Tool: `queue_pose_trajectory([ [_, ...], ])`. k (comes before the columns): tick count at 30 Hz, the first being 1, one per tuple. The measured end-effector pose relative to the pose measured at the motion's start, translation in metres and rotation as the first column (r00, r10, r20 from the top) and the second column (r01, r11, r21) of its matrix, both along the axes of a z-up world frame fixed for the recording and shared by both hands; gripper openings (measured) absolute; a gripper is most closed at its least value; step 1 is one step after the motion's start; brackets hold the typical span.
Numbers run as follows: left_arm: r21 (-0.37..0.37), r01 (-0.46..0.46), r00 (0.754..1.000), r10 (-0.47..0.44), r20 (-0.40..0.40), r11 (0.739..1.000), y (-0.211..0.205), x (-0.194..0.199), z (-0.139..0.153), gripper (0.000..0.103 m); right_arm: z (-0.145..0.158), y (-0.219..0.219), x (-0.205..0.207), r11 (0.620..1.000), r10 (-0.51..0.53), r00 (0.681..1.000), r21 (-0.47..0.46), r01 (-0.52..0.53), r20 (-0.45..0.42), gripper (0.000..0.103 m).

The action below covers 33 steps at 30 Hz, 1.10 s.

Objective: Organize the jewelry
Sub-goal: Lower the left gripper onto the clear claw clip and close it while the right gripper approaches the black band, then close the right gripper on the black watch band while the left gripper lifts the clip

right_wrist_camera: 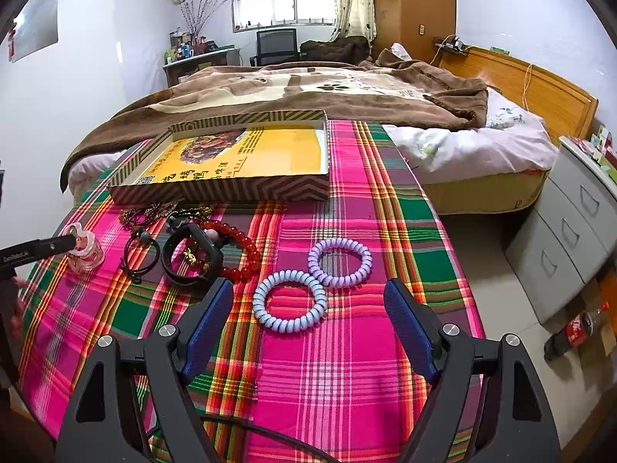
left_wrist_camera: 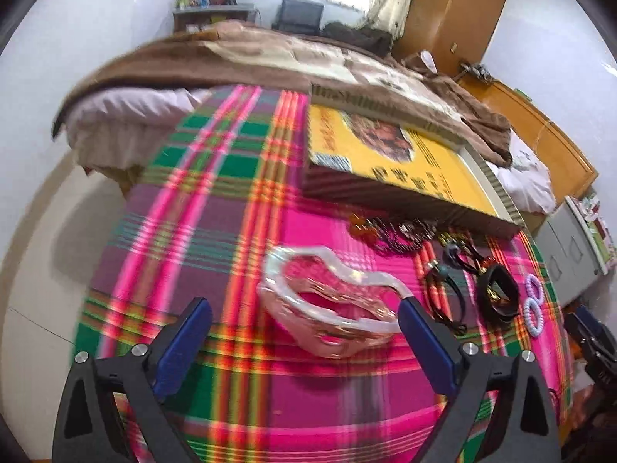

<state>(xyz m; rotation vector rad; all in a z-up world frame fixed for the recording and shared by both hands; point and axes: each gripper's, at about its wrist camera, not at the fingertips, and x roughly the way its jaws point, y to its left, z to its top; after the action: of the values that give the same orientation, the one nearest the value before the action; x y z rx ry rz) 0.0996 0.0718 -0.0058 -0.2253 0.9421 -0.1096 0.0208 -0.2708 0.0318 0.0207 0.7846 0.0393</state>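
A clear heart-shaped dish [left_wrist_camera: 327, 301] sits on the plaid cloth between the tips of my open left gripper [left_wrist_camera: 304, 324]; its right finger [left_wrist_camera: 416, 324] touches the dish rim. The dish also shows in the right wrist view [right_wrist_camera: 83, 249]. My right gripper [right_wrist_camera: 308, 320] is open and empty, just behind two coil hair ties, blue [right_wrist_camera: 289, 301] and purple [right_wrist_camera: 339, 262]. A red bead bracelet [right_wrist_camera: 239, 247], a black bangle [right_wrist_camera: 189, 258], black hair ties [right_wrist_camera: 139, 254] and chains [right_wrist_camera: 154, 210] lie left of them.
A shallow box with a yellow inside [right_wrist_camera: 239, 162] lies behind the jewelry. The plaid cloth [right_wrist_camera: 347, 366] covers the table. A bed with a brown blanket [right_wrist_camera: 308, 88] is behind. Grey drawers [right_wrist_camera: 570, 231] and a cola bottle [right_wrist_camera: 574, 328] are at the right.
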Motion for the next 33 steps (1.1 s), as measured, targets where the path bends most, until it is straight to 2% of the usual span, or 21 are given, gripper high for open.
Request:
queue_pose_trajectory([
  [8, -0.042, 0.003, 1.000, -0.003, -0.011, 0.999, -0.010, 0.006, -0.006, 0.069, -0.014, -0.005, 0.007, 1.000, -0.009, 0.999, -0.010, 0.008, -0.048, 0.080],
  [11, -0.027, 0.008, 1.000, -0.008, 0.002, 1.000, -0.014, 0.006, -0.004, 0.061, -0.020, -0.007, 0.011, 1.000, -0.004, 0.998, 0.004, 0.005, -0.069, 0.080],
  [14, -0.021, 0.021, 1.000, -0.021, 0.008, 1.000, -0.016, 0.005, -0.002, 0.056, -0.022, -0.007, 0.015, 1.000, -0.002, 0.997, 0.019, 0.003, -0.081, 0.080],
  [20, -0.025, 0.024, 1.000, -0.024, 0.020, 0.999, -0.016, 0.001, 0.001, 0.049, -0.014, 0.011, 0.020, 0.996, 0.076, 0.996, 0.040, -0.074, -0.053, 0.079],
  [29, -0.028, 0.037, 0.999, -0.036, 0.039, 0.999, -0.011, -0.010, 0.008, 0.048, -0.013, 0.072, 0.030, 0.957, 0.290, 0.956, -0.007, -0.291, -0.045, 0.056],
  [31, -0.026, 0.041, 0.998, -0.040, 0.042, 0.999, -0.010, -0.012, 0.010, 0.048, -0.016, 0.084, 0.032, 0.943, 0.330, 0.942, -0.017, -0.331, -0.054, 0.042],
  [33, -0.033, 0.047, 0.998, -0.046, 0.039, 0.998, -0.009, -0.014, 0.010, 0.048, -0.019, 0.095, 0.034, 0.930, 0.364, 0.929, -0.032, -0.367, -0.065, 0.036],
])
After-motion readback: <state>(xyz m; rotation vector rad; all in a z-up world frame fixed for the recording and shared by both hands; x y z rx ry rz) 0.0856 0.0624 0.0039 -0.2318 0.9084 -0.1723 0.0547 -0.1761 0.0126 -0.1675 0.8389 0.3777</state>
